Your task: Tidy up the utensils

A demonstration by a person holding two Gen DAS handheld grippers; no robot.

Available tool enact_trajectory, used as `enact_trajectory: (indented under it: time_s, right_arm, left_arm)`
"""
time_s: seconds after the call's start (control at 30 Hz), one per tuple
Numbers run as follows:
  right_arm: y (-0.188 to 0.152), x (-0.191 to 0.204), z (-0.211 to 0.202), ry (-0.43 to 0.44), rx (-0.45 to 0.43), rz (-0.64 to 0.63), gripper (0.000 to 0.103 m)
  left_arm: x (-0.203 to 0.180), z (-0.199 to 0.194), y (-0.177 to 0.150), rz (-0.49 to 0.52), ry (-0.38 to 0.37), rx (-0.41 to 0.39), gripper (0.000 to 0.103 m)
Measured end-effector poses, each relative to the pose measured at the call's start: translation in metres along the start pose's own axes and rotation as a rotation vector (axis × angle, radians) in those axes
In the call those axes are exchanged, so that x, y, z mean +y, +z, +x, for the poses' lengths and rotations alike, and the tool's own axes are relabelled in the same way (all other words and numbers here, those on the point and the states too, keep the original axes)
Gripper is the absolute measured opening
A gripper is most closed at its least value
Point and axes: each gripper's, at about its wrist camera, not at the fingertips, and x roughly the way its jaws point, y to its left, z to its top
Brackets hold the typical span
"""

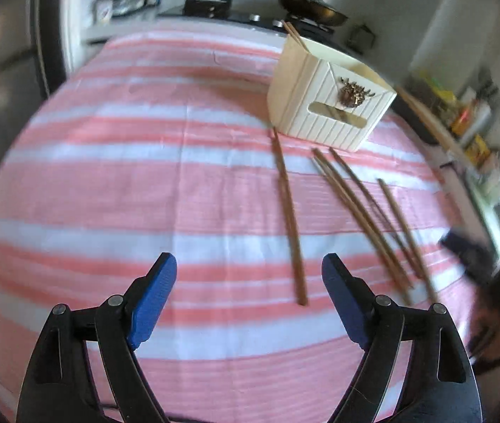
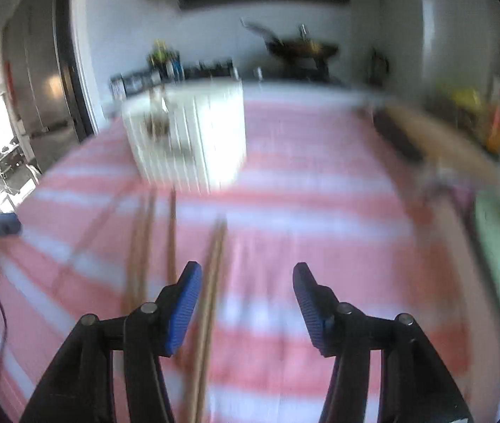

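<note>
Several brown wooden chopsticks [image 1: 290, 225] lie loose on the pink and white striped cloth [image 1: 144, 183], fanned out in front of a cream ribbed holder box [image 1: 331, 105] with a gold ornament; two chopsticks [image 1: 294, 35] stand in its back corner. My left gripper [image 1: 250, 264] hangs open above the cloth, left of the nearest chopstick, nothing between its blue pads. In the blurred right wrist view the holder box [image 2: 186, 137] stands ahead to the left. My right gripper [image 2: 248, 275] is open over the cloth, and a chopstick [image 2: 211, 299] runs just inside its left pad [image 2: 184, 310].
A stove with a dark wok [image 1: 311, 7] stands behind the table. Bottles and packets [image 1: 461, 112] crowd a shelf on the right. A long pale wooden handle [image 2: 443, 141] crosses the right side. The other gripper's blue tip [image 2: 3, 225] shows at the left edge.
</note>
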Motion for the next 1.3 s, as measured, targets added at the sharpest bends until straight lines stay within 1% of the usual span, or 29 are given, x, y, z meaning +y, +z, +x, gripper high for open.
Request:
enact_trajectory:
  time_s: [0.03, 0.1, 0.17, 0.27, 0.37, 0.47, 0.63, 0.77, 0.93, 1.03, 1.13, 1.17, 1.23, 1.3]
  right_arm:
    - [-0.011, -0.001, 0.002, -0.008, 0.016, 0.010, 0.055]
    - [-0.026, -0.005, 0.005, -0.011, 0.040, 0.042, 0.055]
    - [-0.031, -0.013, 0.007, -0.004, 0.056, 0.081, 0.055]
    - [-0.034, -0.021, -0.001, -0.018, 0.029, 0.122, 0.055]
    - [-0.035, -0.021, -0.005, -0.043, 0.014, 0.123, 0.055]
    - [-0.032, -0.019, 0.002, -0.047, 0.027, 0.122, 0.055]
    - [-0.033, -0.014, 0.001, -0.073, 0.029, 0.095, 0.055]
    - [-0.033, -0.007, 0.000, -0.095, 0.026, 0.065, 0.055]
    - [-0.033, -0.007, -0.002, -0.092, 0.013, 0.065, 0.055]
    - [-0.034, -0.012, -0.004, -0.087, 0.006, 0.088, 0.055]
    - [-0.034, -0.014, -0.003, -0.080, 0.013, 0.102, 0.055]
    - [-0.034, -0.015, -0.002, -0.076, 0.016, 0.103, 0.055]
    - [-0.033, -0.014, -0.002, -0.065, 0.018, 0.105, 0.055]
    - [-0.032, -0.013, -0.001, -0.045, 0.021, 0.110, 0.055]
  left_arm:
    - [-0.004, 0.001, -0.003, -0.004, -0.009, -0.005, 0.086]
    - [-0.011, 0.004, -0.004, 0.014, 0.024, -0.013, 0.086]
    - [-0.017, 0.006, -0.005, 0.031, 0.059, -0.032, 0.086]
    - [-0.018, 0.010, -0.008, -0.001, 0.063, -0.029, 0.086]
    - [-0.016, 0.012, -0.014, -0.020, 0.067, -0.023, 0.086]
    - [-0.016, 0.011, -0.016, -0.017, 0.086, -0.039, 0.086]
    - [-0.015, 0.007, -0.017, -0.023, 0.103, -0.063, 0.086]
    - [-0.013, 0.009, -0.020, -0.025, 0.117, -0.066, 0.086]
    - [-0.014, 0.018, -0.020, -0.020, 0.123, -0.048, 0.086]
    - [-0.014, 0.023, -0.018, -0.020, 0.110, -0.042, 0.086]
    - [-0.016, 0.033, -0.015, -0.016, 0.086, -0.006, 0.086]
    - [-0.017, 0.040, -0.013, -0.004, 0.070, 0.020, 0.086]
    - [-0.024, 0.050, -0.009, 0.028, 0.060, 0.042, 0.086]
    - [-0.030, 0.061, -0.002, 0.063, 0.075, 0.051, 0.086]
